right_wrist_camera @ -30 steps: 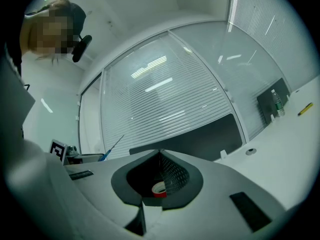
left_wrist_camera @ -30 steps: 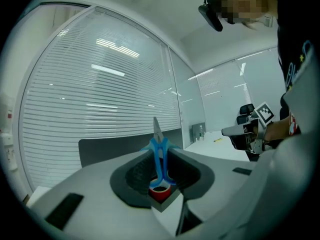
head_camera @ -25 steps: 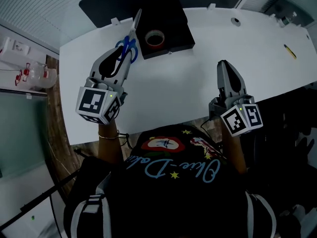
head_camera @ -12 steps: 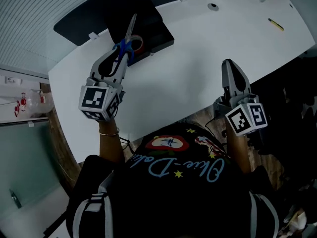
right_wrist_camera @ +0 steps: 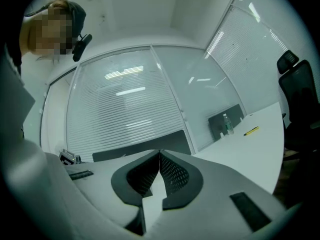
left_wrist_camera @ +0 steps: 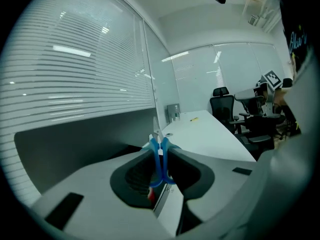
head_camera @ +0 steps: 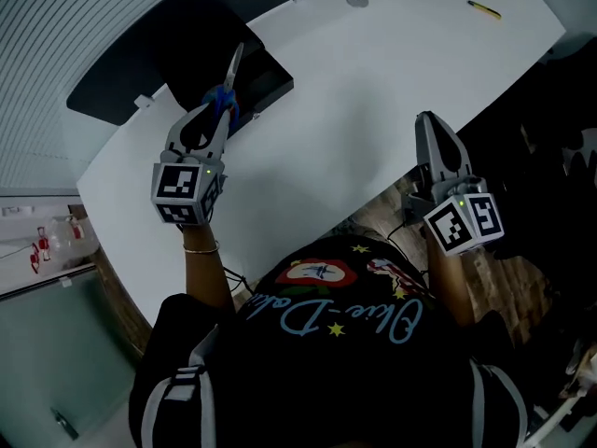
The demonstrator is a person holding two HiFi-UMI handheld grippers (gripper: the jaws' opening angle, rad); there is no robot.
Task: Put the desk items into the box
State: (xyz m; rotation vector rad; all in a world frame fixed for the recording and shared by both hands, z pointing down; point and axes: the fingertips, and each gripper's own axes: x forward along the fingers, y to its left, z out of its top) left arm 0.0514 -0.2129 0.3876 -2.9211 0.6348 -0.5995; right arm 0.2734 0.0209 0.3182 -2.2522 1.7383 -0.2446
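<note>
Blue-handled scissors [head_camera: 227, 84] stick up from my left gripper [head_camera: 217, 110], which is shut on their handles, blades pointing away from me. The gripper hangs over the near edge of the black box [head_camera: 269, 80] at the table's far left. In the left gripper view the blue scissors handles [left_wrist_camera: 160, 159] are pinched between the jaws, with a bit of red [left_wrist_camera: 151, 194] showing below them. My right gripper [head_camera: 430, 119] is shut and holds nothing, near the table's front edge. A yellow pen [head_camera: 484, 8] lies far right on the white table [head_camera: 354, 101].
A dark divider panel [head_camera: 131, 68] stands behind the box along the table's far side. A round cable grommet [head_camera: 355, 0] is set in the table top. In the right gripper view the yellow pen [right_wrist_camera: 251, 130] lies near a water bottle [right_wrist_camera: 227, 124]. Office chairs [left_wrist_camera: 225, 101] stand beyond the table.
My left gripper has carried the scissors forward and lower, up to the black box, whose inside and tape roll it now hides in the head view. The right gripper has shifted a little sideways.
</note>
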